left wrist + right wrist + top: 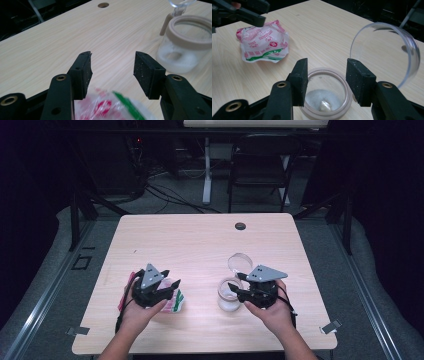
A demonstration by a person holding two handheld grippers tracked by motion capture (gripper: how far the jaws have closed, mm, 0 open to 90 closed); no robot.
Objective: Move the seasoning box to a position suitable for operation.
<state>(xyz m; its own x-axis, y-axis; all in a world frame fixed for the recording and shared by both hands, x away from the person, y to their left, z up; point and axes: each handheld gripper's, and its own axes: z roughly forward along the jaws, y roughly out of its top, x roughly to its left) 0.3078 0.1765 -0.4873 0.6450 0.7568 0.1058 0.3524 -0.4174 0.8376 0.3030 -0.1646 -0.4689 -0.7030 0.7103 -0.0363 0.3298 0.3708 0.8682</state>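
Plainly my left gripper (112,72) is released just above the crinkly plastic packet (263,45), which lies left of the glass jar (325,98); it's light, soft, slippery (pinch a bunched fold); my right gripper (327,81) hangs unclenched over the jar's rim.

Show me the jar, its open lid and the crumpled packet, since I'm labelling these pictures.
jar (325,100): right gripper view, white contents inside.
lid (384,47): right gripper view, clear disc.
packet (263,45): right gripper view, crumpled middle.
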